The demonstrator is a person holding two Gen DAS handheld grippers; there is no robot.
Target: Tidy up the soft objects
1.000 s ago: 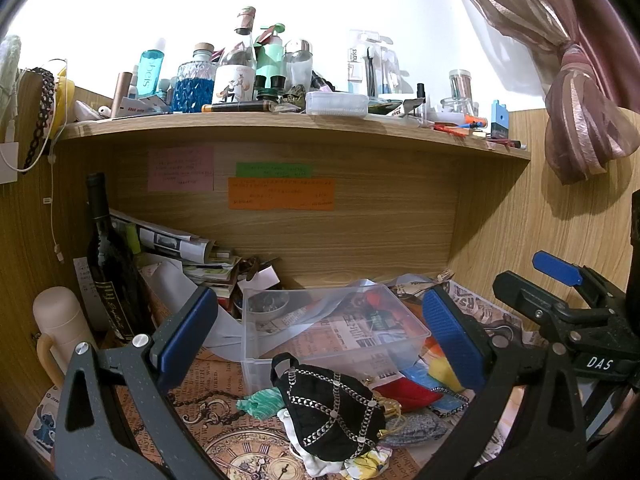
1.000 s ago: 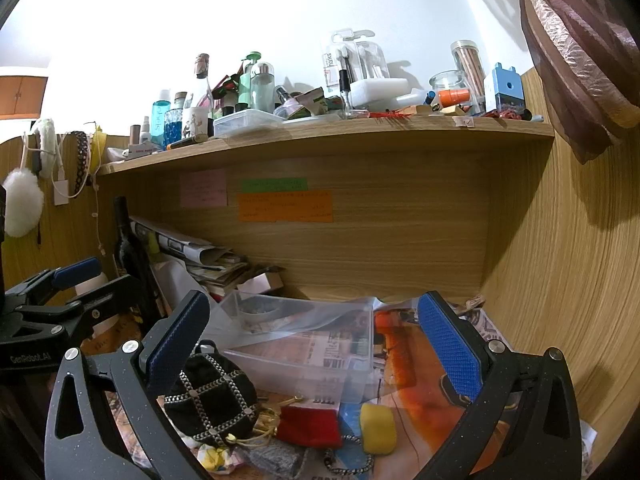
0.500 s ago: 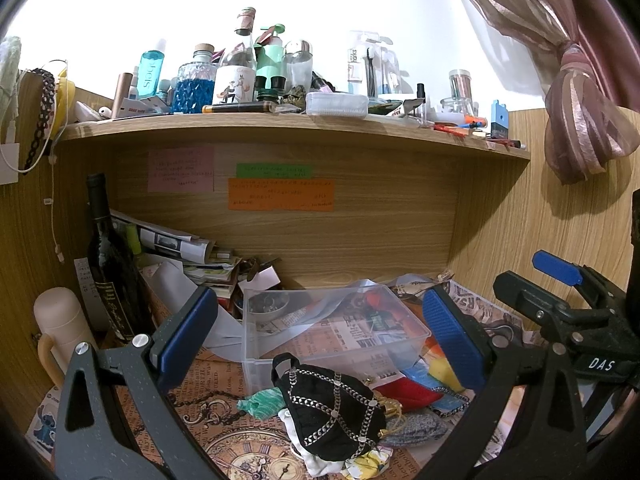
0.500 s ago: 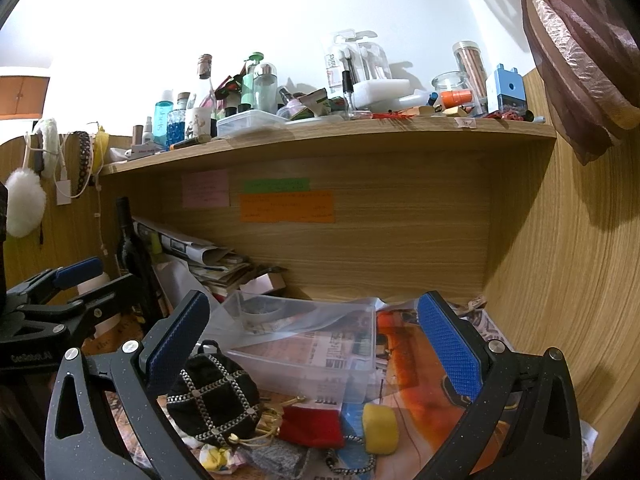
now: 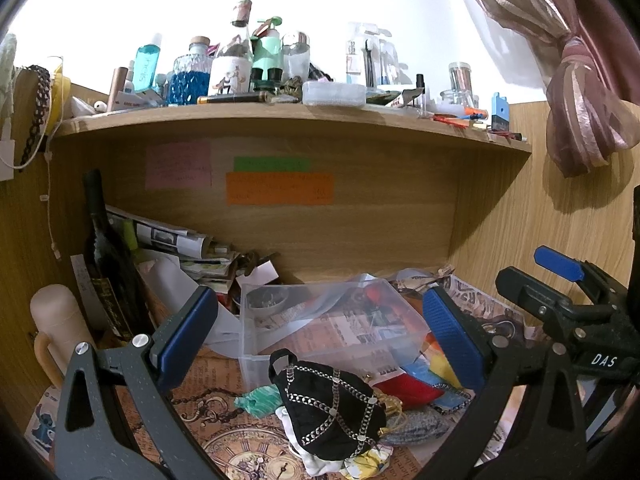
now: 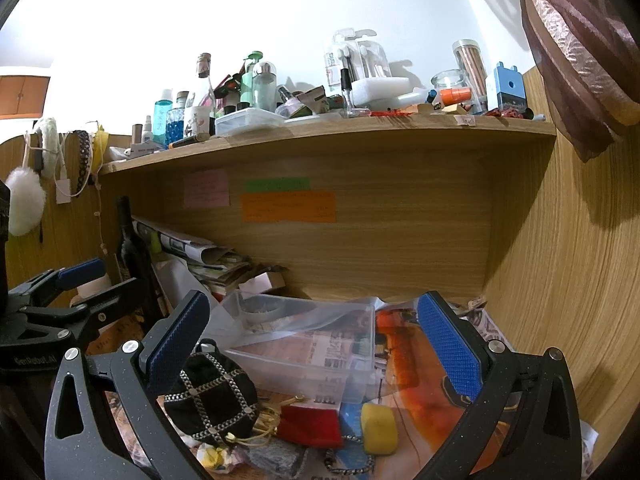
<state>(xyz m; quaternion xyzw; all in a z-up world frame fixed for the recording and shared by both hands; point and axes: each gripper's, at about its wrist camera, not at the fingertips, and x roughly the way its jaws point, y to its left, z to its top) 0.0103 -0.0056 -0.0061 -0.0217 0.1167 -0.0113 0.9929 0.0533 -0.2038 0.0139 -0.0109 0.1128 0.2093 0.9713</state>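
A pile of soft things lies on the desk in front of a clear plastic bin [image 5: 320, 328] [image 6: 304, 344]. It holds a black pouch with silver chains [image 5: 332, 408] [image 6: 212, 400], a red pouch [image 5: 408, 388] [image 6: 312, 426], a yellow sponge [image 6: 379, 428], a teal cloth [image 5: 258, 398] and a grey knitted piece [image 5: 416, 426]. My left gripper [image 5: 320, 344] is open and empty above the pile. My right gripper [image 6: 316, 344] is open and empty, to the right of the left one; it also shows in the left wrist view [image 5: 560, 280].
A dark wine bottle [image 5: 106, 268] and a beige mug [image 5: 56, 324] stand at the left. Newspapers and boxes [image 5: 184, 248] are stacked behind the bin. A crowded shelf [image 5: 280, 116] hangs overhead. A wood wall [image 6: 560, 280] closes the right side.
The right wrist view has shifted slightly, so the pile sits a little lower and further right in it. Both grippers stay open; nothing was picked up.
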